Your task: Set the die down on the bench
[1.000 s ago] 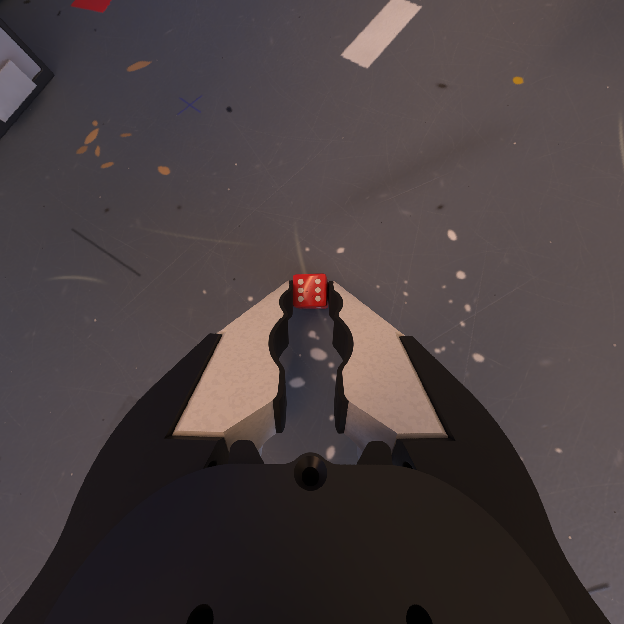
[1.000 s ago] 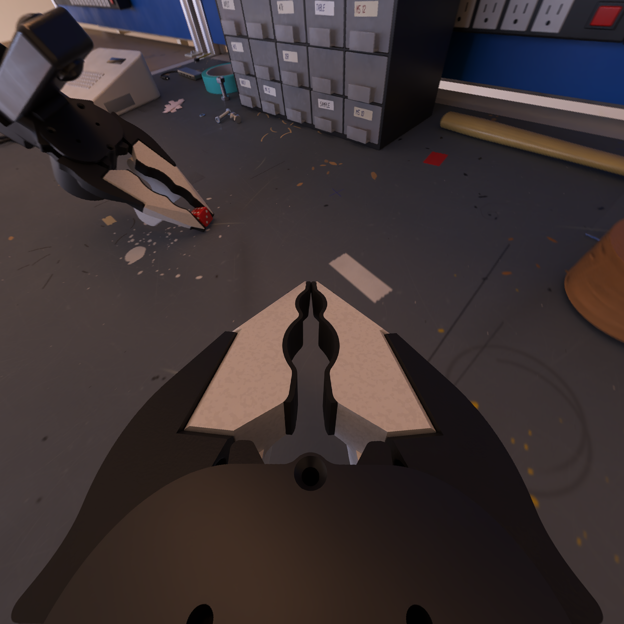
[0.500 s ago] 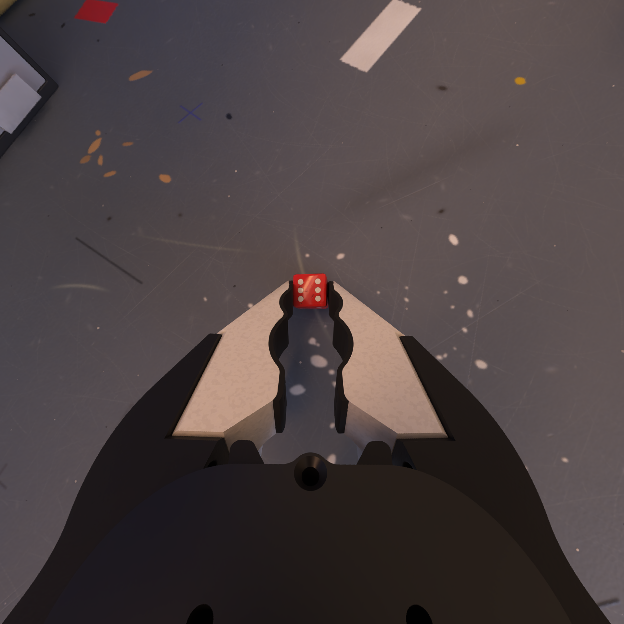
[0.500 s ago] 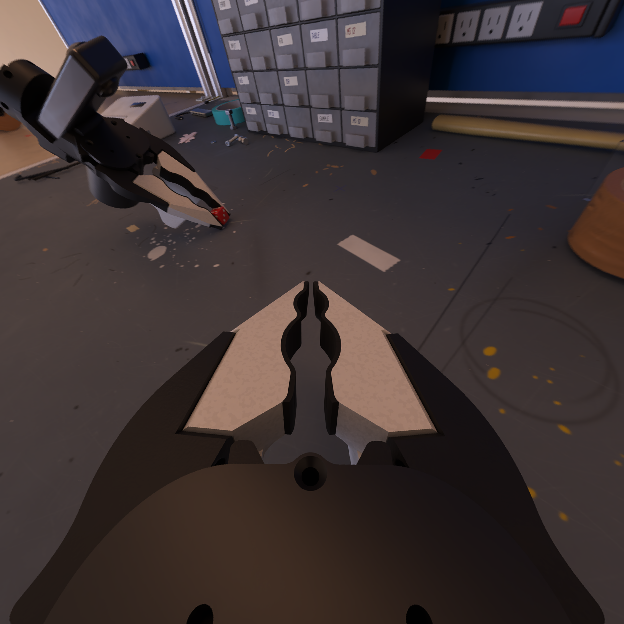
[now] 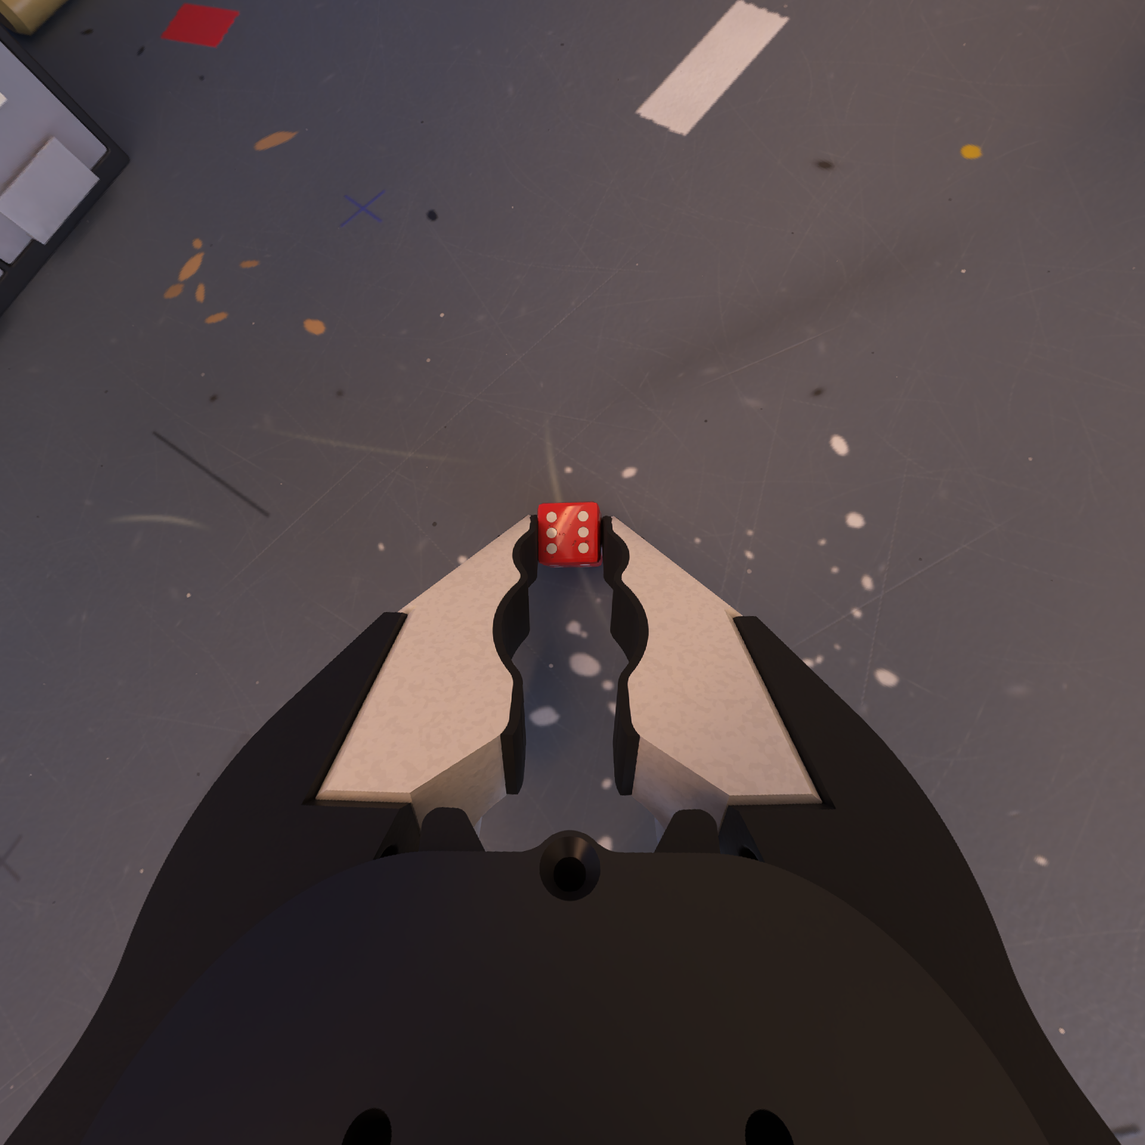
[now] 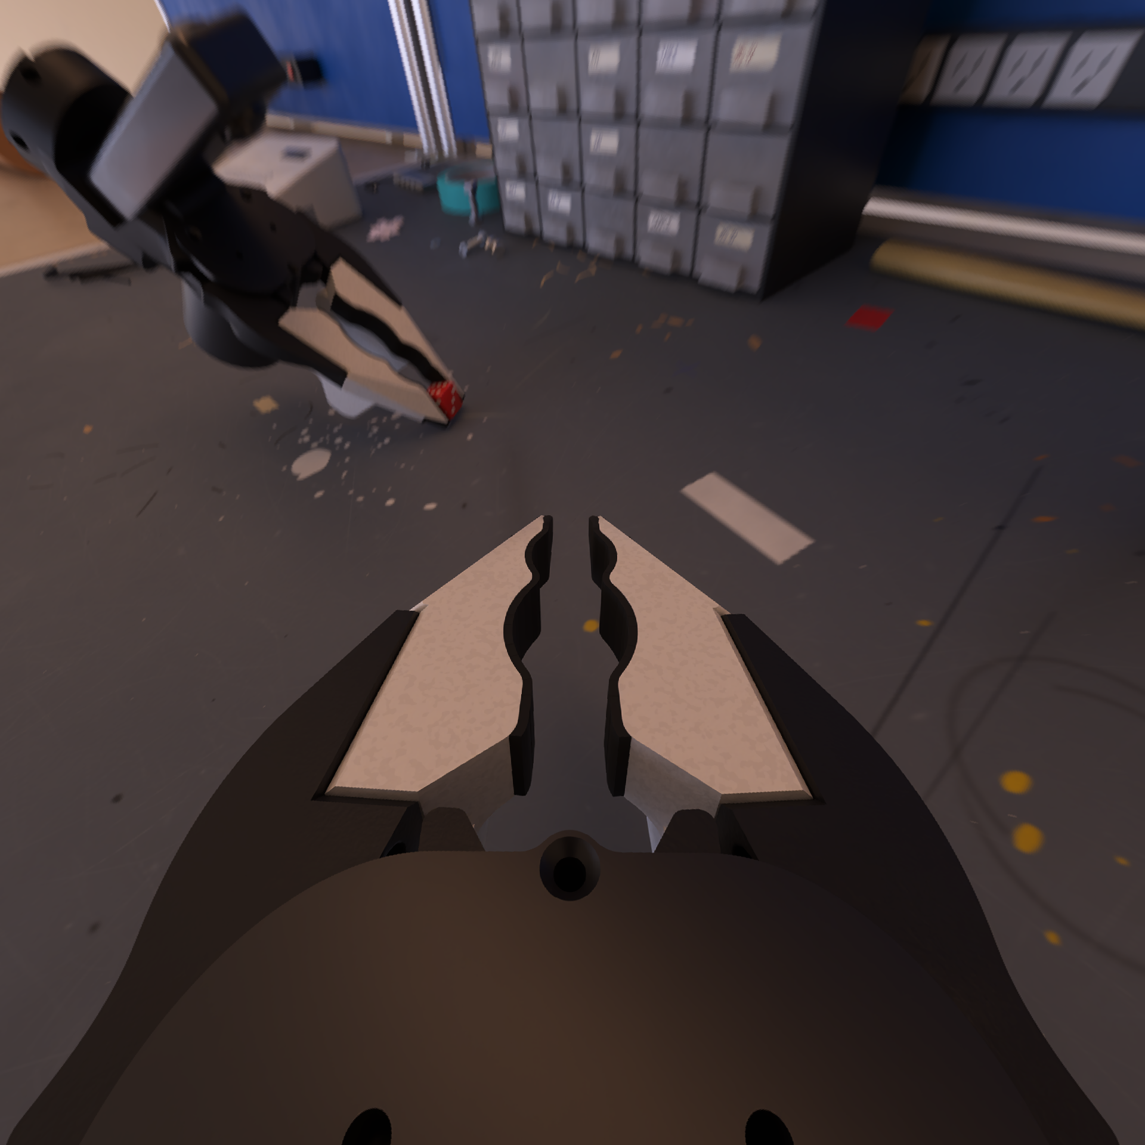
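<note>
Red die: the small red die point(image 5: 568, 533) with pale dots sits between the tips of the left tool point(image 5: 568, 539); its six-dot face looks toward the left wrist camera.
Left tool: clenched on the die, one black inner pad on each side of it (the left pad seems to touch; on the right side a thin dark gap may show, I cannot tell for sure).
Die and table: in the right wrist view the die point(image 6: 447, 396) is very low over the grey table point(image 6: 186, 588), at the tip of the tilted left tool point(image 6: 443, 403); whether it already touches the table I cannot tell.
Right tool: the right tool point(image 6: 570, 526) is released, its two tips stand apart with nothing between them, and it hovers over bare table, well apart from the die.
Table surface: dark grey, scratched, with white paint spots point(image 5: 855, 519) near the die and orange flecks point(image 5: 192, 266) farther left.
White tape strip: it point(image 5: 712, 68) lies flat on the table, far ahead of the die.
Red square patch: it point(image 5: 199, 25) is at the far left edge of the view.
Drawer cabinet: a grey cabinet of small drawers point(image 6: 650, 136) stands at the back, before a blue wall point(image 6: 1004, 149) (this part is blurred).
Teal tape roll: it point(image 6: 465, 189) lies just left of the cabinet.
</note>
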Robot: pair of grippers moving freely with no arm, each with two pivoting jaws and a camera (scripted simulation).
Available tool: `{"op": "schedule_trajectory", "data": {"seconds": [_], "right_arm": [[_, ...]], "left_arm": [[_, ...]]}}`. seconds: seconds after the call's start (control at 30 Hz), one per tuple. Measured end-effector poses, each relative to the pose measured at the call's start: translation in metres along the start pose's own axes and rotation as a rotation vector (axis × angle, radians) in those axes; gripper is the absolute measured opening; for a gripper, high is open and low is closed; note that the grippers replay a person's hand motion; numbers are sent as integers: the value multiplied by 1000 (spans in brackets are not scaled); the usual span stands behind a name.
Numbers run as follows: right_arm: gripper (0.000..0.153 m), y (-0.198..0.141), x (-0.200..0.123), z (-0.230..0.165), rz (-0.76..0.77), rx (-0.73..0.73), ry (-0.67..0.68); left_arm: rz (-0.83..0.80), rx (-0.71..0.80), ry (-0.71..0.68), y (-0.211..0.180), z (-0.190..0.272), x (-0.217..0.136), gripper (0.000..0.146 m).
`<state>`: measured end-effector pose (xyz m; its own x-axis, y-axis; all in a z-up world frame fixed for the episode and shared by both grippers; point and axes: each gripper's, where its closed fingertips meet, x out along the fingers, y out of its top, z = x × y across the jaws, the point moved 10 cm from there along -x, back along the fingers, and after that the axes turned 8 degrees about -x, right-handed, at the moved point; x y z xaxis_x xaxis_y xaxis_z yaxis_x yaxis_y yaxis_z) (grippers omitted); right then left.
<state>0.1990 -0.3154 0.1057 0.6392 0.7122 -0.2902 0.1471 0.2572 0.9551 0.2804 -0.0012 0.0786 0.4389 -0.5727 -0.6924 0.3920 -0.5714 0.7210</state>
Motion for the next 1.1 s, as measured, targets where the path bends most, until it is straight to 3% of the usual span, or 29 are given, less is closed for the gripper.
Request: {"op": "schedule_trajectory", "data": {"seconds": [0.13, 0.37, 1.1], "right_arm": [[11, -3, -18, 13, 114, -100, -123], [8, -5, -16, 10, 111, -292, -241], [10, -5, -15, 12, 110, -285, -232]], "left_arm": [[-1, -3, -3, 0, 0, 0, 20], [-3, -30, -15, 1, -3, 1, 23], [9, 24, 33, 2, 3, 3, 22]]}}
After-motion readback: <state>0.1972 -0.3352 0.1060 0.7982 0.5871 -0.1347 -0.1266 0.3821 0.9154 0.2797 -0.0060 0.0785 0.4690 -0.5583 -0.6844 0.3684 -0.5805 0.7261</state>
